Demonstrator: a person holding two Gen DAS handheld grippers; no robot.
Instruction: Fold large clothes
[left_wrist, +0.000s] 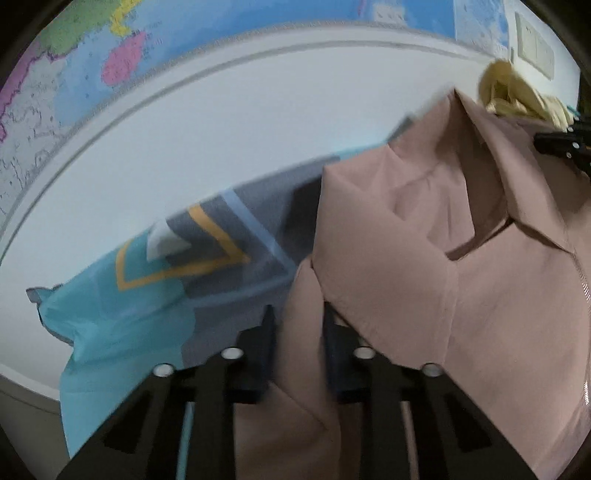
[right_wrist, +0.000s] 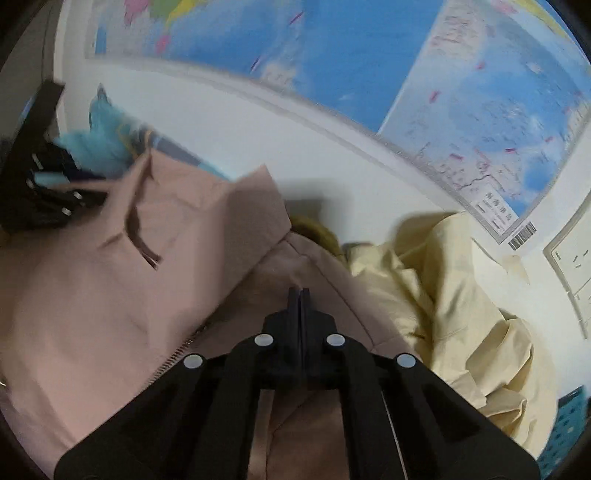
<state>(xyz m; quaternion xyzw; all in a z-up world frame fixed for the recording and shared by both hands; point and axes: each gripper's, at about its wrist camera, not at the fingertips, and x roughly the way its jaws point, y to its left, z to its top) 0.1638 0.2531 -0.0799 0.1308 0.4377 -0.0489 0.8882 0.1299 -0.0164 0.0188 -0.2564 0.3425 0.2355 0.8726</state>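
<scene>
L tool (left_wrist: 299, 325) points steeply down, jaws nearly closed, pads clamped on a fold of the pink jacket (left_wrist: 461, 258). R tool (right_wrist: 300, 295) also angled down, jaws fully closed, fingers touching, tips right at the jacket's edge; can't tell if cloth is pinched. Each tool shows at the edge of the other's view. No hands or sleeves visible.

The pink jacket (left_wrist: 461, 258) is a large garment of dusty pink cloth with a collar and a metal zipper along its front edge. It lies crumpled on the white surface, between a blue-grey garment and a pale yellow one. One fold of it stands up and is pinched on the left side, another fold on the right side
</scene>
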